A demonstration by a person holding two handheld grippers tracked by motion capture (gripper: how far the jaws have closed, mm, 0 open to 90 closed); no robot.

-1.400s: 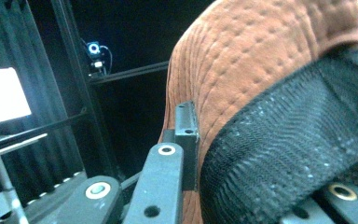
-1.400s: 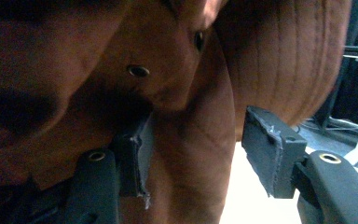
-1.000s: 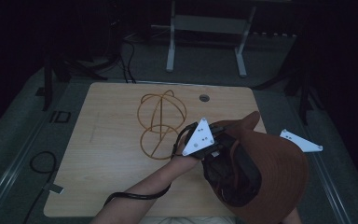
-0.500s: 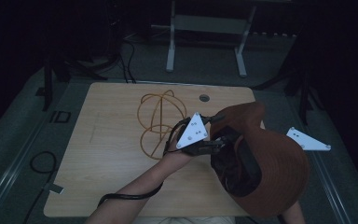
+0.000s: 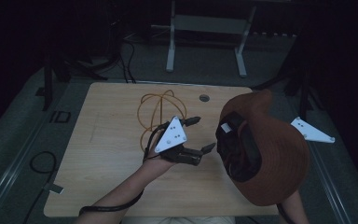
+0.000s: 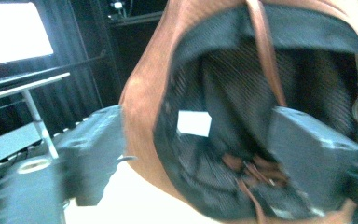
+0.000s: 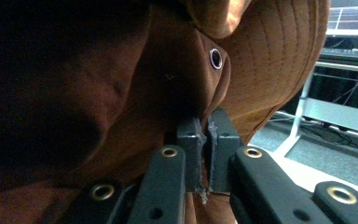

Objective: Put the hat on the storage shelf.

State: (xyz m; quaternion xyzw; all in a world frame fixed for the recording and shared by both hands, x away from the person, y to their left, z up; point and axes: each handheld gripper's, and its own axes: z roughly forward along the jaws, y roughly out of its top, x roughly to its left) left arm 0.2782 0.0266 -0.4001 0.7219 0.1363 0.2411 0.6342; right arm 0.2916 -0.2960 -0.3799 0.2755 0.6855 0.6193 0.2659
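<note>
A brown brimmed hat (image 5: 272,158) hangs tilted over the table's right side, its black-lined opening facing left. In the right gripper view my right gripper (image 7: 204,135) is shut on a fold of the hat's brown cloth (image 7: 177,79), next to a metal eyelet (image 7: 215,58). In the high view the hat hides that gripper apart from its grey plate (image 5: 311,130). My left gripper (image 5: 201,134) hovers just left of the hat, open and apart from it. In the left gripper view it (image 6: 200,154) points into the hat's mesh lining (image 6: 233,88), where a white label (image 6: 194,123) shows.
An orange cable (image 5: 161,109) lies coiled at the middle back of the wooden table (image 5: 107,154), close behind my left gripper. A small round hole (image 5: 204,98) is in the tabletop near its far edge. A metal stand (image 5: 205,28) is on the floor beyond.
My left gripper has drawn back to the left from the hat's opening, and its jaws now stand open. The hat has shifted a little to the right.
</note>
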